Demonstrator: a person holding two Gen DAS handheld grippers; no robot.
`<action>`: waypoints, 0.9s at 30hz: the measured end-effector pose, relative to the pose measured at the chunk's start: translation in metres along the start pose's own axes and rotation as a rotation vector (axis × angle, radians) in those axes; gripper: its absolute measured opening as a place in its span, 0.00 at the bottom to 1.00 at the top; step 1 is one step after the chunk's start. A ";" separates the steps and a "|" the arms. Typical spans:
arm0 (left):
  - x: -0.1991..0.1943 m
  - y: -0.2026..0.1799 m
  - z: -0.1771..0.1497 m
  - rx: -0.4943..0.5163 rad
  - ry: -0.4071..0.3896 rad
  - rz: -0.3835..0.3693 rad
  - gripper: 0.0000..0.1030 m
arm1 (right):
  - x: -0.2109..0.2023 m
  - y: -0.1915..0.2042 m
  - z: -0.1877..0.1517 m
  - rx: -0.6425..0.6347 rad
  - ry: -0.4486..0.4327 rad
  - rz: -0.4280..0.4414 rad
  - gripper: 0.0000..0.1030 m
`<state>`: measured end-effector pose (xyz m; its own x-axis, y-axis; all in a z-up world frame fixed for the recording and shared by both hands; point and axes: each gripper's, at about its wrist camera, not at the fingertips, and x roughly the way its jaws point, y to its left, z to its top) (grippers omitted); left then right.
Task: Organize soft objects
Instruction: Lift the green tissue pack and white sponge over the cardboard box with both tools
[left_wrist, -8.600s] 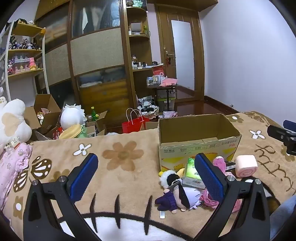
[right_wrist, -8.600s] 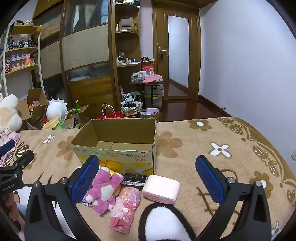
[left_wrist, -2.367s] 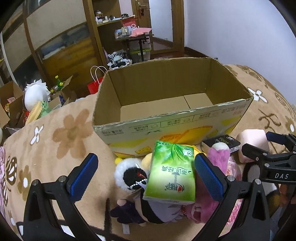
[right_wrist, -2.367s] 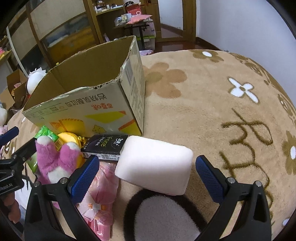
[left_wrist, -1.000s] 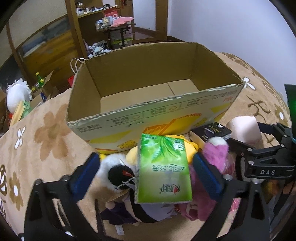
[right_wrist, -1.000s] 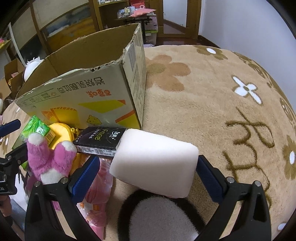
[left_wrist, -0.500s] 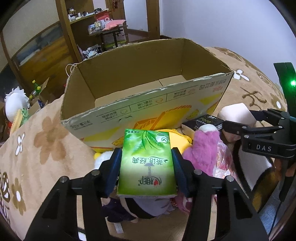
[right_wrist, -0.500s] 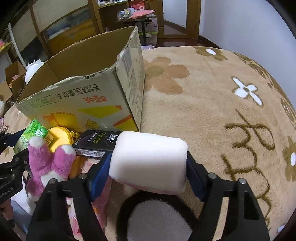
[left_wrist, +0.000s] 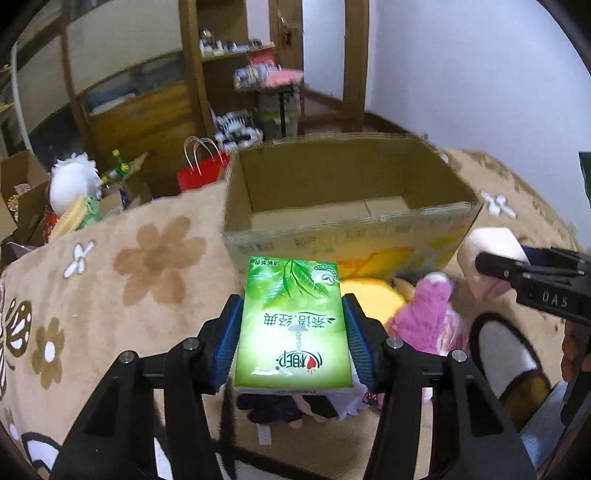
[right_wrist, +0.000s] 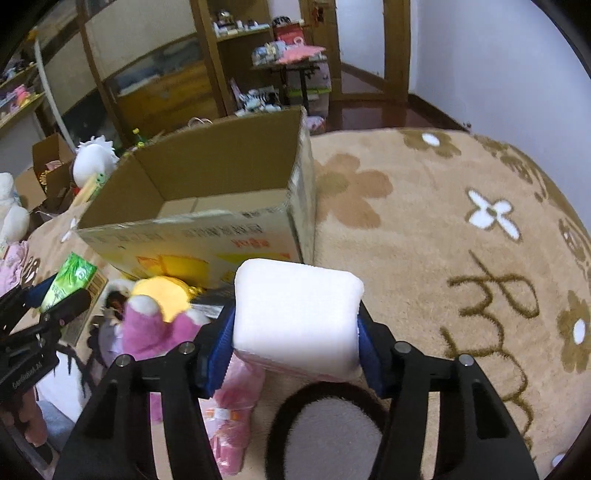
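2 tongs (left_wrist: 291, 334) (right_wrist: 293, 341), 1 soft item each

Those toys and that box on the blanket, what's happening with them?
A person is tidying soft things with two hand-held grippers. The left gripper is clamped on a green tissue pack, and the right gripper is squeezing a white sponge block. Both are held up in front of the open cardboard box, which looks empty inside. A pink plush and other toys lie on the blanket in front of it.
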<state>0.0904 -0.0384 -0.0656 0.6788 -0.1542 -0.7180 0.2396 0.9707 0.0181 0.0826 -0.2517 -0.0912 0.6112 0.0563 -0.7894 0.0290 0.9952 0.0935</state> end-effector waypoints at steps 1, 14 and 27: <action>-0.005 0.002 0.002 0.000 -0.022 0.008 0.51 | -0.006 0.003 0.002 -0.007 -0.012 0.003 0.60; -0.045 0.009 0.046 0.011 -0.231 0.077 0.51 | -0.059 0.042 0.030 -0.083 -0.217 0.059 0.60; -0.027 0.001 0.081 0.048 -0.286 0.125 0.51 | -0.056 0.048 0.064 -0.132 -0.299 0.078 0.61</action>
<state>0.1286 -0.0479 0.0098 0.8713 -0.0864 -0.4830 0.1700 0.9766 0.1319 0.1008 -0.2125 -0.0036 0.8130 0.1261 -0.5684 -0.1176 0.9917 0.0517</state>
